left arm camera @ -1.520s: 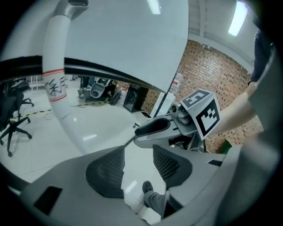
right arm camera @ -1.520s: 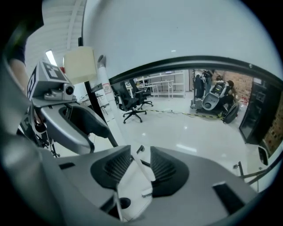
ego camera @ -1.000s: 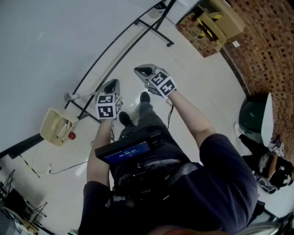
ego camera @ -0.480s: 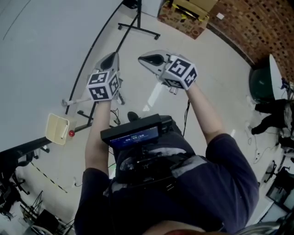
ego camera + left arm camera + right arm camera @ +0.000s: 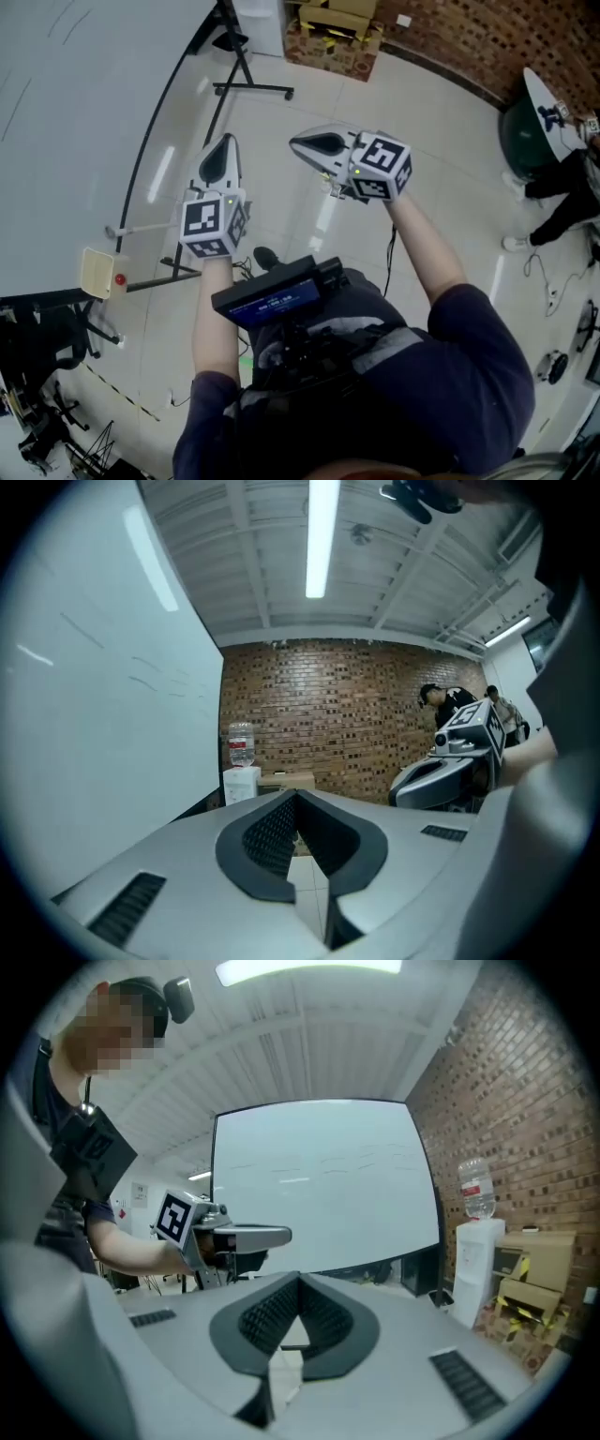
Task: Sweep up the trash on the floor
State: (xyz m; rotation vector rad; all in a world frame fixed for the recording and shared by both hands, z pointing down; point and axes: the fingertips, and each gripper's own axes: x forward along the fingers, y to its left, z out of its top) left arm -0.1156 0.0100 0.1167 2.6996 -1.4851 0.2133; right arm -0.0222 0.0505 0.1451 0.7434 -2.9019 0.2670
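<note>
Both grippers are held up in front of my chest, shut and empty. In the head view my left gripper (image 5: 225,145) points away along the whiteboard's foot, and my right gripper (image 5: 298,142) points left toward it. In its own view, the left gripper (image 5: 298,797) faces the brick wall, with its dark pads meeting. The right gripper (image 5: 300,1281) faces the whiteboard (image 5: 323,1185) and also has its pads together. A cream dustpan (image 5: 97,272) with a red spot and a long pale handle (image 5: 141,228) lie on the floor at the left, far from both grippers. No trash shows on the floor.
The whiteboard's black stand legs (image 5: 248,89) cross the floor ahead. Cardboard boxes (image 5: 333,37) and a water dispenser (image 5: 241,771) stand by the brick wall. A green bin (image 5: 525,122) and a seated person (image 5: 562,202) are at the right. Cables trail near my feet.
Both grippers have risen and levelled out, staying shut. My head view has swung, so the dustpan and stand have slid down and to the left.
</note>
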